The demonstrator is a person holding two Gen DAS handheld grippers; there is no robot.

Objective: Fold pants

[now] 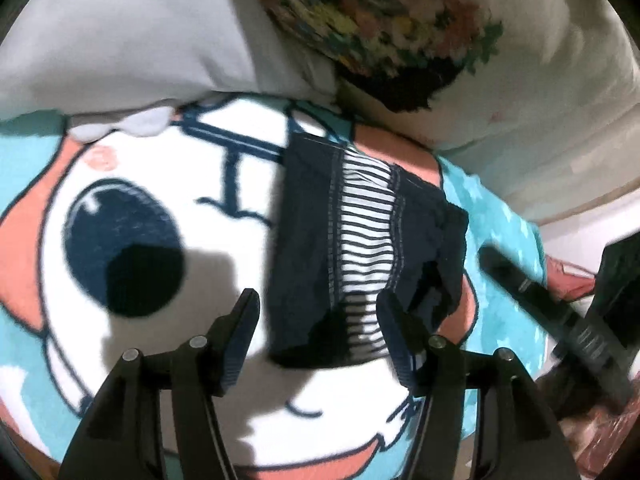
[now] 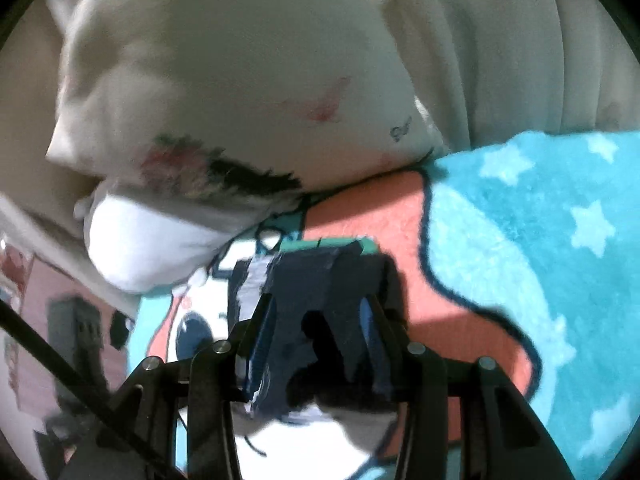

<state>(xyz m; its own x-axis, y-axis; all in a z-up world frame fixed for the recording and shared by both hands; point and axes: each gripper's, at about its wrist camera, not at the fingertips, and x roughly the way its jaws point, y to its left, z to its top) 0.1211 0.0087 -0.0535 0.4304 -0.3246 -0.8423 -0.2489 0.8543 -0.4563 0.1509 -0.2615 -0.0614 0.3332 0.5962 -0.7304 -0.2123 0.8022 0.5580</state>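
The pants [image 1: 360, 236], dark navy with a striped inner lining showing, lie in a small bunched heap on the cartoon blanket [image 1: 160, 208], just in front of the white pillow [image 1: 120, 40] and the flowered cushion [image 1: 380, 12] behind it.

The left gripper [image 1: 320, 320] hovers with its fingers spread wide over the edge of the pants farthest from the pillow, gripping nothing; one finger sits right at the cloth's corner. The right gripper [image 2: 316, 328] has dark cloth between its fingers, which stand fairly wide; whether they truly pinch it I cannot tell, as blur hides the contact.

The fold looks only partly made, the lining exposed and edges uneven. The risk from here is that the left gripper closes on blanket pile along with the pants, dragging the blanket and spoiling the fold. A loose right grip could let the cloth slide out mid-lift, and the heap would slump back unevenly.
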